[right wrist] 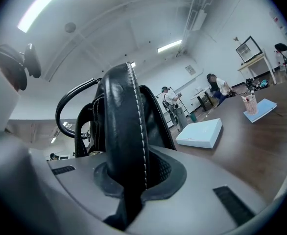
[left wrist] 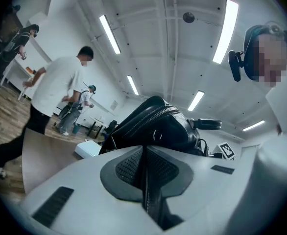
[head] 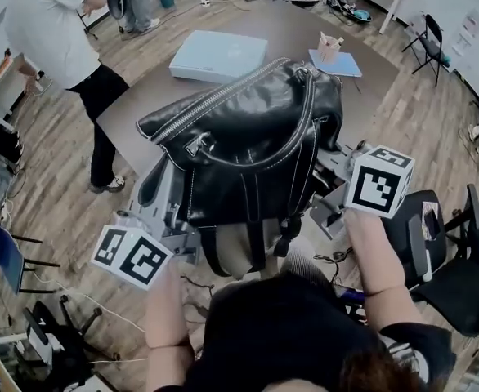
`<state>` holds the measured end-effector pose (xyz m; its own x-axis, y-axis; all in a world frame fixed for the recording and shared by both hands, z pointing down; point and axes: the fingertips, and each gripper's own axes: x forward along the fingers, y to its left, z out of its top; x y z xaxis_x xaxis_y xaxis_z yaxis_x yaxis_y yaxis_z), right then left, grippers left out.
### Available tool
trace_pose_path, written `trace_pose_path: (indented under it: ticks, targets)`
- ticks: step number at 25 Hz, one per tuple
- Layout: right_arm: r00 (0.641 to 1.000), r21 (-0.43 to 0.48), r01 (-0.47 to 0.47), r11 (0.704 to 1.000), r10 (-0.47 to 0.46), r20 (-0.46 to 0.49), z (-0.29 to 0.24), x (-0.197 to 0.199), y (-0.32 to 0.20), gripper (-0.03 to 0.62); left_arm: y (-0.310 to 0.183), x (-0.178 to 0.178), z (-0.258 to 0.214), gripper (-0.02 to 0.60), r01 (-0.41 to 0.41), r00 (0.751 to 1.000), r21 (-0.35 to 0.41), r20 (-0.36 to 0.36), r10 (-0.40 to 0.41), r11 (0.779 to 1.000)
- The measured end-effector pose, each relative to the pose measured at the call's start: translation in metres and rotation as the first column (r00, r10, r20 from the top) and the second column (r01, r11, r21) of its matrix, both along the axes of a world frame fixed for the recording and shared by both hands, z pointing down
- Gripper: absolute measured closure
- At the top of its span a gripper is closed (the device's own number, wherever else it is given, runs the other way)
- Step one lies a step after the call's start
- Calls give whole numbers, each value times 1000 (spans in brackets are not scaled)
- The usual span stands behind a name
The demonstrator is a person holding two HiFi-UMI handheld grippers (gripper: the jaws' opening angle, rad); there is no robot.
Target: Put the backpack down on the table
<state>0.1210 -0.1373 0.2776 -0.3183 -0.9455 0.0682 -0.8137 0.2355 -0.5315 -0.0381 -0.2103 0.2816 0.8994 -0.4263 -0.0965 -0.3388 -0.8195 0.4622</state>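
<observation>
black leather backpack point(head: 248, 137): centre of head view, held up between both grippers, overlapping the near edge of the brown table point(head: 141, 96). left gripper point(head: 172, 219): lower left, jaws pinched tight on a thin strap point(left wrist: 151, 195); left forearm point(head: 164, 317) enters from the bottom edge. right gripper point(head: 328, 209): centre right, roughly level, clamped on a wide stitched strap point(right wrist: 126, 126).
</observation>
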Motion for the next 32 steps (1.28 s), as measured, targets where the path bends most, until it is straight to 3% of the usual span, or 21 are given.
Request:
trace_pose_path:
  ticks: [6, 14, 23, 32]
  targets:
    - [992, -3, 129, 992, -129, 11, 1, 33, -44, 549, -23, 25, 0, 537, 137, 991, -4, 8, -137, 991]
    - [964, -23, 265, 964, -264, 11, 5, 78, -96, 549, -51, 64, 6, 537, 286, 958, -33, 28, -285, 958]
    - [926, -51, 377, 925, -376, 18, 28, 102, -137, 549, -78, 89, 31, 537, 405, 913, -71, 88, -399, 911]
    - [893, -91, 449, 889, -447, 47, 62, 105, -172, 549, -102, 91, 60, 537, 489, 868, -96, 144, -474, 867]
